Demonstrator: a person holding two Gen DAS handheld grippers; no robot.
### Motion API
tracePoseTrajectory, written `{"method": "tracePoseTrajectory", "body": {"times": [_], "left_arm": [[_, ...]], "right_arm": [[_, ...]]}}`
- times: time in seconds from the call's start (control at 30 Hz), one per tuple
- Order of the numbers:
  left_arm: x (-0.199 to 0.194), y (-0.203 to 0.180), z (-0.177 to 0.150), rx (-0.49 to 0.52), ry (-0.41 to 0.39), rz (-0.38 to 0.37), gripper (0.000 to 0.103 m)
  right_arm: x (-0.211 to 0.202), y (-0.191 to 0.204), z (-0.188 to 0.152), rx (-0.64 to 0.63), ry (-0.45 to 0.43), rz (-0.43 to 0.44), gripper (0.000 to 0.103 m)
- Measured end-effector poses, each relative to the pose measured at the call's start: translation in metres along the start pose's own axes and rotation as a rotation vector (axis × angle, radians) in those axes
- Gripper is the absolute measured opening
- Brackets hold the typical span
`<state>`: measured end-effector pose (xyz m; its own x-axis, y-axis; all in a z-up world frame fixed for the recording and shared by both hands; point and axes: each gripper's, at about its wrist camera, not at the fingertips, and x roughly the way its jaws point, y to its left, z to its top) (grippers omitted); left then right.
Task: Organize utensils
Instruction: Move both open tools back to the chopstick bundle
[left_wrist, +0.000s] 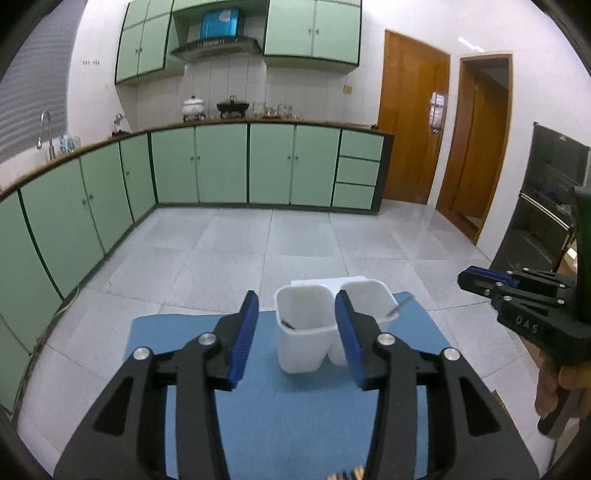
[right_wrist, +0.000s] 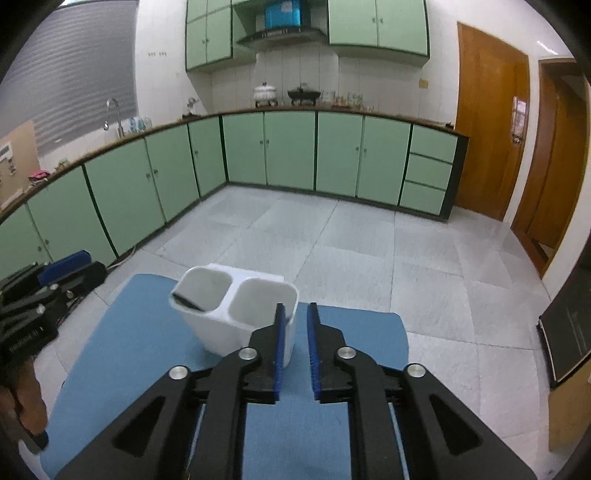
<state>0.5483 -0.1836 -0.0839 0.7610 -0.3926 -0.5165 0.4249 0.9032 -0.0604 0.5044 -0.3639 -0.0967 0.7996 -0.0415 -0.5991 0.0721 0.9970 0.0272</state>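
My left gripper (left_wrist: 295, 325) stands spread, my right gripper (right_wrist: 295, 332) slightly parted, both empty; at frame centre, the white holder (left_wrist: 301, 332) contains perhaps two utensils.

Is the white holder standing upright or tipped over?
Upright: the white holder stands on the blue mat, both openings facing up.

A kitchen with pale green base cabinets (left_wrist: 221, 166) runs along two walls under a dark wooden countertop, and matching wall cabinets (left_wrist: 314, 31) flank a range hood (left_wrist: 218, 46) on white tile. The floor (right_wrist: 351, 240) is large grey-white tiles. Two wooden doors (left_wrist: 413, 118) stand at the right, and a window blind (right_wrist: 85, 66) hangs above the tap (right_wrist: 112, 110).
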Motion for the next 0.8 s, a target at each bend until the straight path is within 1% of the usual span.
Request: {"method": "tracePoseTrajectory", "body": {"times": [0.03,0.1,0.13,0.17,0.23,0.27,0.33,0.37,0.4,0.43,0.5,0.67,0.7,0.8], "left_arm": [[-0.014,0.001,-0.006,0.005,-0.011,0.002,0.046],[-0.04,0.003,-0.02,0.007,-0.026,0.008,0.049],[-0.054,0.004,-0.029,0.004,-0.032,0.009,0.051],[-0.069,0.005,-0.04,0.002,-0.038,0.01,0.052],[-0.095,0.003,-0.06,0.009,-0.053,0.026,0.056],[-0.11,0.001,-0.072,0.012,-0.062,0.032,0.058],[-0.134,-0.003,-0.094,0.02,-0.079,0.046,0.065],[-0.15,-0.007,-0.111,0.038,-0.089,0.061,0.067],[-0.161,-0.01,-0.122,0.041,-0.092,0.065,0.073],[-0.172,-0.012,-0.136,0.034,-0.091,0.065,0.076],[-0.19,-0.014,-0.163,0.014,-0.078,0.064,0.077],[-0.23,-0.008,-0.229,-0.082,-0.042,0.089,0.082],[-0.236,-0.006,-0.239,-0.092,-0.038,0.096,0.083],[-0.246,-0.009,-0.267,-0.092,-0.019,0.117,0.085]], "right_arm": [[-0.015,0.001,-0.011,-0.006,-0.017,0.002,0.017],[-0.039,0.006,-0.029,-0.019,-0.041,0.0,0.025],[-0.05,0.008,-0.038,-0.023,-0.051,0.0,0.026],[-0.064,0.012,-0.052,-0.03,-0.061,0.003,0.03],[-0.089,0.02,-0.082,-0.034,-0.078,0.008,0.032],[-0.099,0.024,-0.093,-0.033,-0.079,0.012,0.033],[-0.118,0.03,-0.118,-0.016,-0.082,0.024,0.037],[-0.129,0.035,-0.135,-0.012,-0.082,0.031,0.039],[-0.14,0.04,-0.151,-0.011,-0.088,0.028,0.042],[-0.149,0.045,-0.166,-0.015,-0.094,0.022,0.044],[-0.164,0.053,-0.191,-0.006,-0.1,0.016,0.051],[-0.183,0.077,-0.255,0.0,-0.081,0.017,0.054],[-0.181,0.081,-0.271,0.013,-0.059,0.028,0.055],[-0.172,0.095,-0.3,0.019,-0.011,0.046,0.054]]}}
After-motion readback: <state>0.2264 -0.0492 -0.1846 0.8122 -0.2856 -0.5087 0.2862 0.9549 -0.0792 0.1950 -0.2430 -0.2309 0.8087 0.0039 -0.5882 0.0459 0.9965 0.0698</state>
